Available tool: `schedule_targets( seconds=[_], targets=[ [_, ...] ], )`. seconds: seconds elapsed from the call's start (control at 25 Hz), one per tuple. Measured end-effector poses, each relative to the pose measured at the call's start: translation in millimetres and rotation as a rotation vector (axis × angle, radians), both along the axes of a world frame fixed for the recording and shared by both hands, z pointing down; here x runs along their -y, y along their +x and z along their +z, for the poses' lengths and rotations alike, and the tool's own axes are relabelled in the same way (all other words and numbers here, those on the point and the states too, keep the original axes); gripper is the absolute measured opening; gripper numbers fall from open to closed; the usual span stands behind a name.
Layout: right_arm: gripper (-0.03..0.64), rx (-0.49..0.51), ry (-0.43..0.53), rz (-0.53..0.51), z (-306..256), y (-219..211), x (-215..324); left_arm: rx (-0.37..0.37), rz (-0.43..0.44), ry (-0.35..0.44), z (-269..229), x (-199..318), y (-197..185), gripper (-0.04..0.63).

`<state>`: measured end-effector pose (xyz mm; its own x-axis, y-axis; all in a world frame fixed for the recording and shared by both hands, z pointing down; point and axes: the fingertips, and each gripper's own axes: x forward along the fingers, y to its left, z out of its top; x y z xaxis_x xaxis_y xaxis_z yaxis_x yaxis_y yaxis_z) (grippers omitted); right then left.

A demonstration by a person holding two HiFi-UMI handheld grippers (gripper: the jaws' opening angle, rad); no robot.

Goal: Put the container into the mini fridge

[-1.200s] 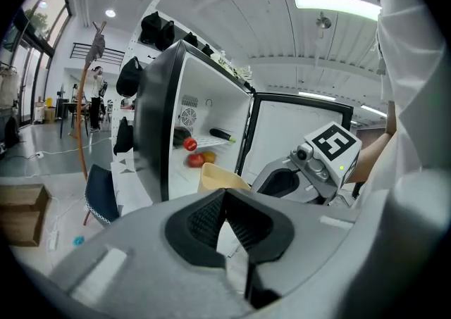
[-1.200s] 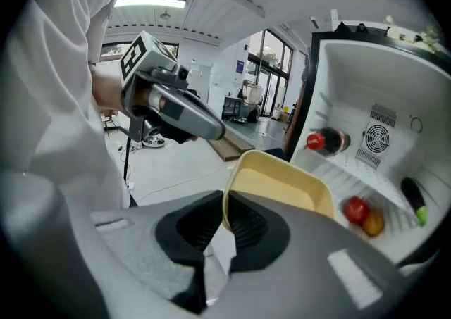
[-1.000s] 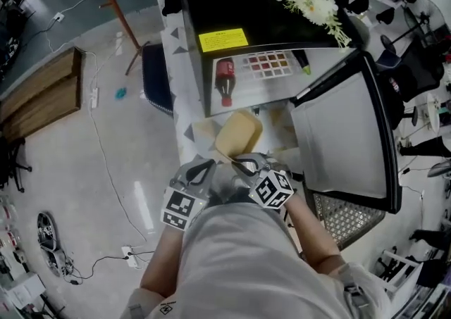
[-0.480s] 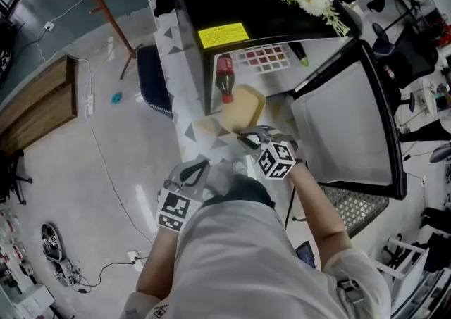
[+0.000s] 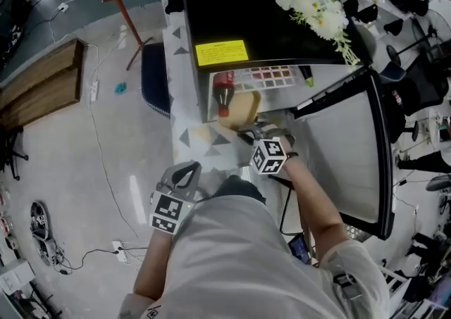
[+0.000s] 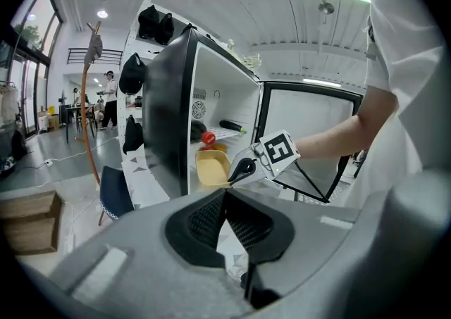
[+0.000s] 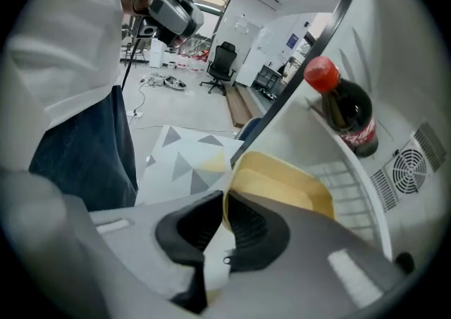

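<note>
The yellow container [image 5: 239, 108] hangs tilted at the mouth of the open mini fridge [image 5: 239, 8], its far edge over the lower shelf. My right gripper [image 5: 248, 134] is shut on its near rim; the right gripper view shows the jaws pinching the rim of the container [image 7: 282, 184] just inside the fridge. My left gripper [image 5: 184, 177] is held back near my body, shut and empty. In the left gripper view, the left gripper [image 6: 224, 194] points toward the container [image 6: 213, 167] and the fridge [image 6: 169, 120].
A cola bottle [image 5: 223, 92] with a red cap stands at the fridge's left side, close beside the container; it also shows as the bottle [image 7: 345, 110]. The fridge door [image 5: 345, 155] is swung open at the right. White flowers [image 5: 313, 1] lie on the fridge top. A patterned mat [image 5: 197, 138] lies before the fridge.
My right gripper has carried the container forward from near my body up to the fridge opening. The left gripper has dropped back and left, away from the container.
</note>
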<state>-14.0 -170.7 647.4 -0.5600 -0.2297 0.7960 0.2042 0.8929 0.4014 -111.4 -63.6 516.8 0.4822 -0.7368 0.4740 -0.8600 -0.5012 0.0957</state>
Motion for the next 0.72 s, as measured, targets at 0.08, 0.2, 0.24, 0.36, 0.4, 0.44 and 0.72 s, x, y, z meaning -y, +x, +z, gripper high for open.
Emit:
schedule_targets(
  seconds=[0.08,0.2,0.24,0.36,0.4,0.44,0.72],
  targets=[
    [0.026,-0.01,0.013,-0.033,3,1,10,0.0,-0.027,0.001,-1,6,3,0.009],
    [0.026,-0.017,0.036,-0.074,7,2,24,0.004,-0.065,0.004,-2,13,6,0.009],
    [0.026,-0.019,0.042,-0.082,8,2,29,0.007,-0.076,0.003,-3,15,7,0.009],
    [0.026,-0.025,0.067,-0.094,13,5,41,0.015,-0.105,0.001,-3,18,9,0.009],
    [0.026,-0.026,0.077,-0.099,14,6,45,0.018,-0.113,0.001,-4,19,9,0.009],
    [0.026,-0.026,0.086,-0.104,15,6,49,0.021,-0.121,0.001,-4,19,9,0.009],
    [0.026,-0.013,0.175,-0.105,23,8,77,0.044,-0.152,-0.01,-4,18,14,0.009]
  ],
)
